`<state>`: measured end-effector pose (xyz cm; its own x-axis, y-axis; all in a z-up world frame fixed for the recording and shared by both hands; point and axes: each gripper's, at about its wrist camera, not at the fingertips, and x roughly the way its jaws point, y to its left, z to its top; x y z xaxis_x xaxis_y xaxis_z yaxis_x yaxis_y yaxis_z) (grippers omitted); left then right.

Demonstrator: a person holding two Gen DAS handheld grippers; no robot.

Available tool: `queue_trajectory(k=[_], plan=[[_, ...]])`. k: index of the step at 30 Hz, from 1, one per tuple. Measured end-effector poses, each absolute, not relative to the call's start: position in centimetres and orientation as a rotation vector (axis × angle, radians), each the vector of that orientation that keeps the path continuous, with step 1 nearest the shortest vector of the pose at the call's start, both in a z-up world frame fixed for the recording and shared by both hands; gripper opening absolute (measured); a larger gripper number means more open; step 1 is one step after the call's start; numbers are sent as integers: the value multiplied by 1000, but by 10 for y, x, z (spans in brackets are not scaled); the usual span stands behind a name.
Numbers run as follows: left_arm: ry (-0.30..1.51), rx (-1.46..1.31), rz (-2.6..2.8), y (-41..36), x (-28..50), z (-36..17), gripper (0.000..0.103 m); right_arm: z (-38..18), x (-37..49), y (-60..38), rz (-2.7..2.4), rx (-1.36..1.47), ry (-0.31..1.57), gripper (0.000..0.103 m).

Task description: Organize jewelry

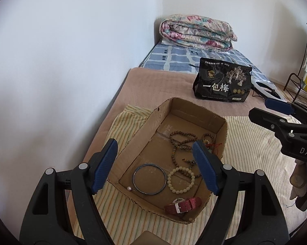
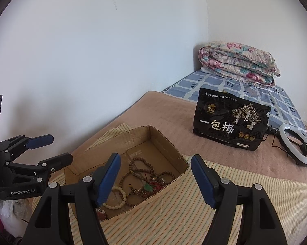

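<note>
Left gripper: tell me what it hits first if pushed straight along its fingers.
Probably the floor of the cardboard box, about where the blue bangle and pale bead bracelet lie. The left gripper is open and empty; depth is uncertain.

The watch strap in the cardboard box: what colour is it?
Glittery red watch strap, with a silver buckle; clearest in the left wrist view.

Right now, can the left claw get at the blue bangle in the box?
Probably yes: the left claw is open above the cardboard box, and the blue bangle lies flat and uncovered on the box floor.
</note>
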<state>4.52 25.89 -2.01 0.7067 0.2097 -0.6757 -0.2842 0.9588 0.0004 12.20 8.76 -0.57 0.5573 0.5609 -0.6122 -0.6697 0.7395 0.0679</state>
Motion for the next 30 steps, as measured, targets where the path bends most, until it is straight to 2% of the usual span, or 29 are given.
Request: queue_trajectory(k=[12, 16, 21, 23, 25, 30], plan=[[646, -76, 247, 230, 22, 22, 78, 22, 101, 54, 693, -173, 613, 76], [628, -63, 226, 216, 14, 35, 78, 32, 89, 33, 683, -147, 613, 82], [614, -31, 222, 198, 2, 46, 79, 44, 67, 7, 670, -175, 581, 84], [612, -24, 223, 191, -3, 48, 79, 46, 61, -2, 661, -176, 573, 91], [612, -27, 213, 186, -8, 50, 85, 47, 55, -13, 654, -170, 567, 95], [583, 8, 202, 169, -23, 56, 86, 42, 46, -34, 633, -162, 571, 96]])
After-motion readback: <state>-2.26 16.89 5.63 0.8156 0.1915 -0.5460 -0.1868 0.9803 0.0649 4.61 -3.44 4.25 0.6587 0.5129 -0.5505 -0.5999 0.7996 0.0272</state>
